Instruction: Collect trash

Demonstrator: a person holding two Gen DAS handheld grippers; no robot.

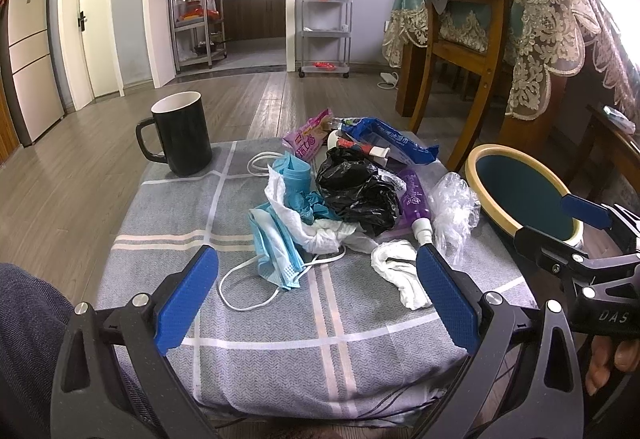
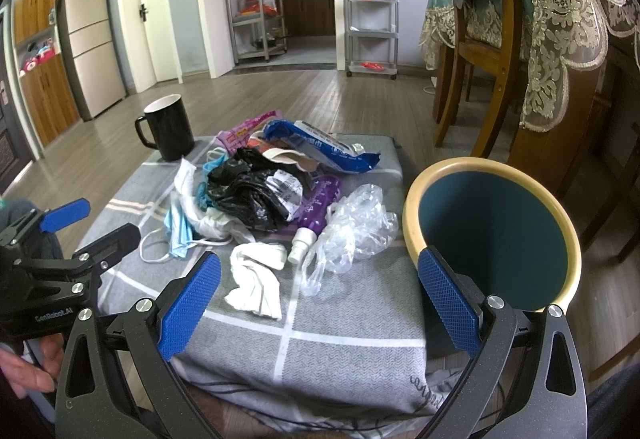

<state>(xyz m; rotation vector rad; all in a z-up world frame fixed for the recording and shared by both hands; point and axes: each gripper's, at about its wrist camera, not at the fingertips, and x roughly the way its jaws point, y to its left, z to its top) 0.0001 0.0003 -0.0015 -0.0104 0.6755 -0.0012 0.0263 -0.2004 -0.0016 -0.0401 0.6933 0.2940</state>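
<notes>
Trash is piled on a grey checked cloth (image 1: pixel 280 351): a blue face mask (image 1: pixel 272 251), a crumpled white tissue (image 2: pixel 256 279), a black plastic bag (image 1: pixel 356 191), a purple spray bottle (image 2: pixel 316 207), a clear plastic bag (image 2: pixel 352 227), and blue (image 2: pixel 328 147) and pink (image 1: pixel 308 139) wrappers. A teal bin with a cream rim (image 2: pixel 492 231) stands at the cloth's right edge. My left gripper (image 1: pixel 318 295) is open before the mask and tissue, holding nothing. My right gripper (image 2: pixel 320 299) is open too, near the tissue, its right finger in front of the bin.
A black mug (image 1: pixel 184 135) stands on the cloth's far left corner. A wooden chair (image 1: pixel 460 51) and a lace-draped table (image 1: pixel 560 31) stand to the right behind the bin. Wooden floor (image 1: pixel 280 95) stretches beyond, with shelving racks (image 1: pixel 326 15) and a fridge (image 2: pixel 92 43) far back.
</notes>
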